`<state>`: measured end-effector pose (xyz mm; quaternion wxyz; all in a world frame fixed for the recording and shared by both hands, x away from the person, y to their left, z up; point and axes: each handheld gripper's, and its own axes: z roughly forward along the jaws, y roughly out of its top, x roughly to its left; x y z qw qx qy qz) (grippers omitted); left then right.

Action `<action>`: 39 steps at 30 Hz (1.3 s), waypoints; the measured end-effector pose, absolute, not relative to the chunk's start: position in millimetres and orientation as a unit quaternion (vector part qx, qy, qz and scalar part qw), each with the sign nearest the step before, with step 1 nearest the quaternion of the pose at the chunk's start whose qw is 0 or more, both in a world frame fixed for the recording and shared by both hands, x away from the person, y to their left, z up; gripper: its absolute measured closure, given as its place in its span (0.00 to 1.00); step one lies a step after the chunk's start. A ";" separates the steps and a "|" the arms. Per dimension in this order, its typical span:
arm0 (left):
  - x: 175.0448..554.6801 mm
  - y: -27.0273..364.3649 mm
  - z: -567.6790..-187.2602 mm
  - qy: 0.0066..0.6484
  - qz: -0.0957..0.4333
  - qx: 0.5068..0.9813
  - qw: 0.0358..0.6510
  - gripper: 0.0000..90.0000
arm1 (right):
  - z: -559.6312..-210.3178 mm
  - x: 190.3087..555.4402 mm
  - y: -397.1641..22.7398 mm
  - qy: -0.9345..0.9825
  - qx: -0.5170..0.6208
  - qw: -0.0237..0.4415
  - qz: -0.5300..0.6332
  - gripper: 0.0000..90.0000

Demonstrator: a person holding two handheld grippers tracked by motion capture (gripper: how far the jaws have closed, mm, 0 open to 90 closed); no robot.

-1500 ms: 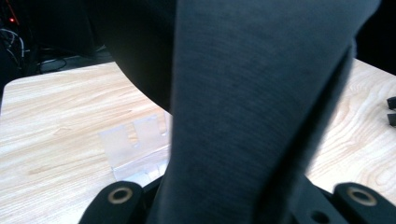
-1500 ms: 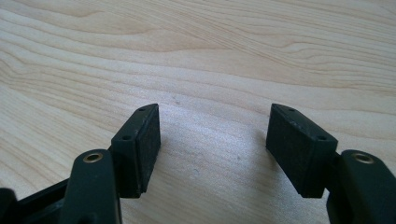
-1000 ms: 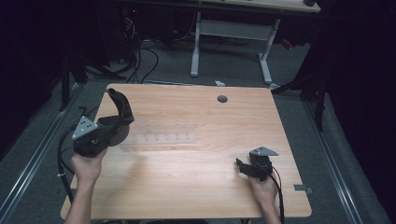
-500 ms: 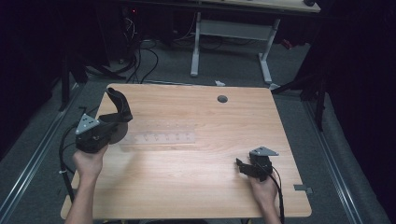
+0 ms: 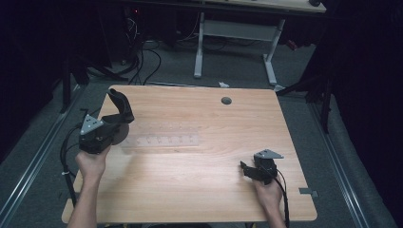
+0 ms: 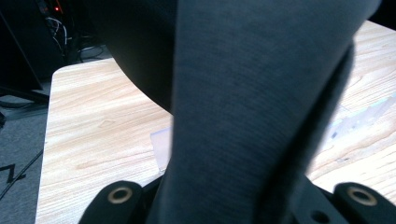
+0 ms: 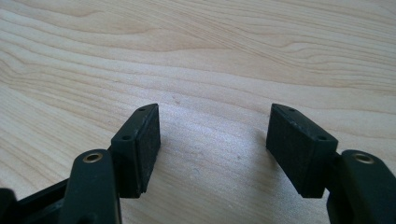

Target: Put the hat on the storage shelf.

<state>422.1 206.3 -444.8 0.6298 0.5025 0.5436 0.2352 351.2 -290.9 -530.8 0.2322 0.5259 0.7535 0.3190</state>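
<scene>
- While the left gripper (image 5: 118, 129) stands closed on the cloth (image 5: 121, 104), that dark grey piece rises from the jaws over the table's (image 5: 214, 190) left part and curls at the top; its weave crowds the left gripper view (image 6: 261, 93).
- Handling, as judged: soft, light and limp. It will sag and fold wherever it is unsupported. The knit surface should not slip in the pads, and breakage is no concern.
- Hold, as judged: the present grip sits low on the piece, leaving a long free end above. A second hold near that free end would keep it from flopping when it is laid down.
- Right gripper (image 5: 244, 170): rests at the table's right front, well apart from the cloth, jaws spread wide with bare wood between the pads (image 7: 147, 140).
- Containers: a clear strip (image 5: 161, 140) lies flat just beside the left gripper, with a row of small marks along it. Whether these are compartments, and whether anything lies in them, cannot be told.
- Other: a round hole (image 5: 226, 100) sits near the far edge.
</scene>
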 end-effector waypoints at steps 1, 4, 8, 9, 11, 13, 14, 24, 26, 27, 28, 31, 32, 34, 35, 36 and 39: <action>423.3 205.0 -446.7 0.542 0.239 0.507 0.626 0.95 | -530.8 351.1 -290.8 0.753 0.526 0.233 0.319 0.39; 424.9 202.7 -449.3 0.541 0.244 0.512 0.621 0.95 | -530.8 351.2 -290.9 0.753 0.526 0.233 0.319 0.39; 426.9 198.7 -453.0 0.538 0.250 0.518 0.617 0.95 | -530.8 351.2 -290.8 0.753 0.526 0.233 0.319 0.39; 427.6 197.3 -454.2 0.537 0.251 0.519 0.616 0.95 | -530.8 351.2 -290.9 0.753 0.526 0.233 0.319 0.39; 428.8 194.8 -456.0 0.537 0.252 0.522 0.614 0.95 | -530.8 351.2 -290.9 0.753 0.526 0.233 0.319 0.39; 429.7 193.0 -458.0 0.535 0.255 0.526 0.611 0.95 | -530.9 351.1 -290.8 0.753 0.525 0.234 0.319 0.39; 430.0 192.1 -459.0 0.534 0.256 0.524 0.612 0.95 | -530.9 351.1 -290.8 0.753 0.525 0.234 0.319 0.39; 433.4 193.9 -473.9 0.546 0.251 0.517 0.610 0.95 | -530.9 350.9 -290.8 0.753 0.526 0.234 0.319 0.39; 433.7 193.0 -474.7 0.544 0.253 0.520 0.608 0.94 | -530.9 350.9 -290.7 0.753 0.526 0.234 0.319 0.39; 434.2 191.9 -475.6 0.544 0.253 0.521 0.608 0.94 | -530.9 350.9 -290.7 0.753 0.526 0.234 0.319 0.39; 435.0 191.2 -477.5 0.546 0.253 0.525 0.602 0.94 | -530.9 350.8 -290.7 0.753 0.526 0.234 0.319 0.39; 434.9 192.1 -479.9 0.549 0.250 0.517 0.607 0.94 | -530.9 350.7 -290.7 0.753 0.526 0.234 0.319 0.39; 434.9 192.1 -479.9 0.549 0.250 0.517 0.607 0.94 | -530.9 350.7 -290.7 0.753 0.526 0.234 0.319 0.39; 433.3 197.2 -481.8 0.560 0.238 0.501 0.616 0.94 | -530.8 350.7 -290.7 0.753 0.527 0.233 0.318 0.39; 433.3 197.2 -481.8 0.560 0.238 0.501 0.616 0.94 | -530.8 350.7 -290.7 0.753 0.527 0.233 0.318 0.39; 432.9 198.9 -482.7 0.562 0.235 0.498 0.618 0.94 | -530.9 350.7 -290.7 0.753 0.526 0.234 0.319 0.39; 432.7 200.9 -483.8 0.567 0.235 0.499 0.612 0.92 | -530.9 350.6 -290.6 0.753 0.526 0.233 0.318 0.39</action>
